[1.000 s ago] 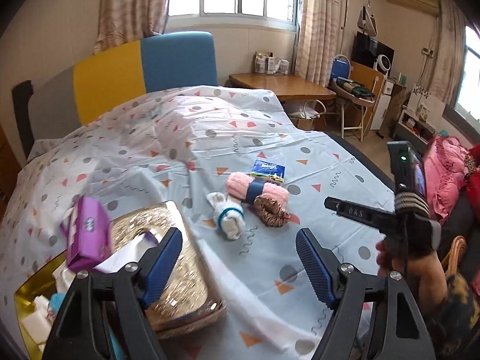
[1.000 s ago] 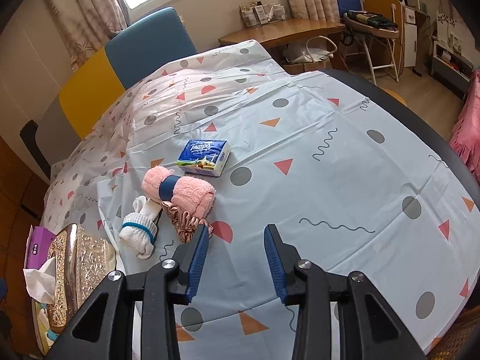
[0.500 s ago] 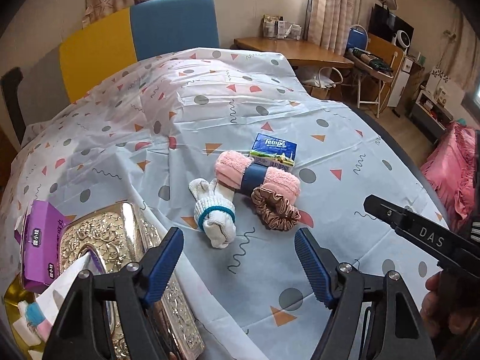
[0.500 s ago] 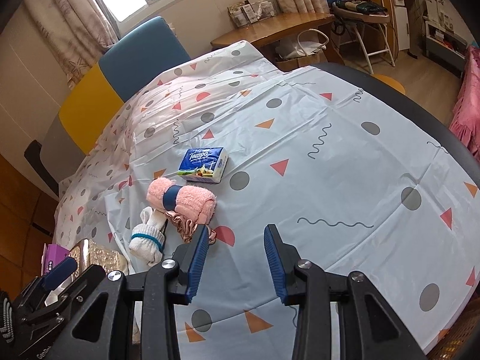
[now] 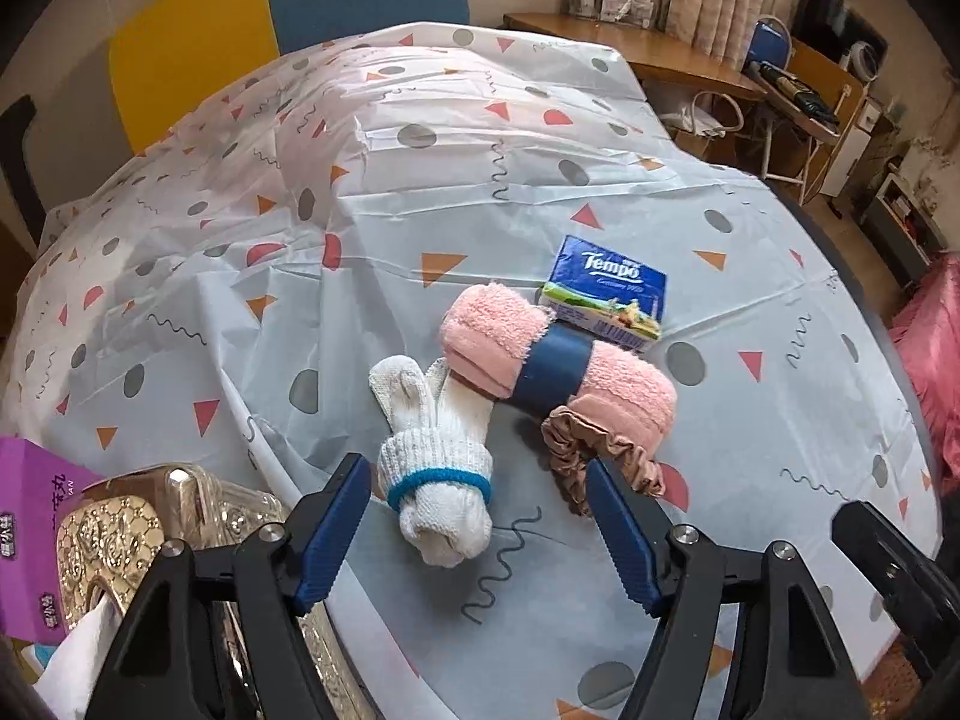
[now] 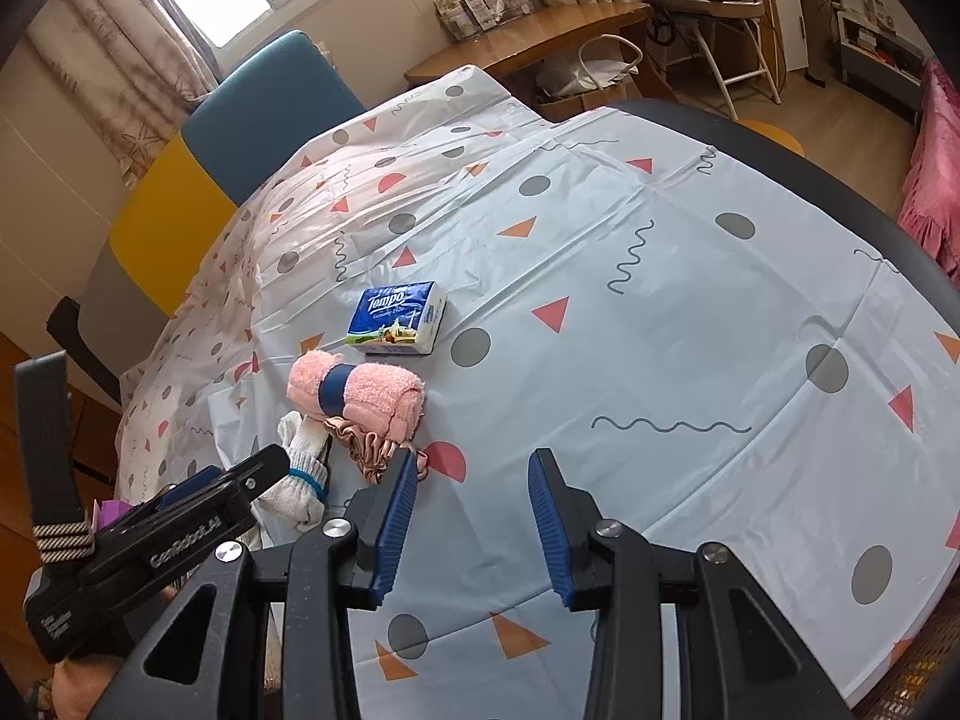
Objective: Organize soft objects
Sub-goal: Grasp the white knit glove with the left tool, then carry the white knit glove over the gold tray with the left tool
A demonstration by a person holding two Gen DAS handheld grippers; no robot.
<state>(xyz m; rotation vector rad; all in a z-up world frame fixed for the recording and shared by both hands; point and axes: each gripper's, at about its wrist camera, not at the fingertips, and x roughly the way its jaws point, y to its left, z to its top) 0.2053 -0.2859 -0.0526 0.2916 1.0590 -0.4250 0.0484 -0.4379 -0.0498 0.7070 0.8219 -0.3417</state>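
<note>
Both tools agape: left tool flanks glove roll; tablecloth bare rightward.

A lived-in room of a home is shown, most likely a dining or living area. A table is covered by a pale blue plastic tablecloth printed with triangles, dots and squiggles, and a padded chair with a yellow and blue backrest is pushed up against its far side. Light is let in through a window hung with patterned beige curtains; a curved wooden desk loaded with small packets, a folding metal chair, a white storage cabinet and a pink ruffled fabric are seen along the walls on a wooden floor.
</note>
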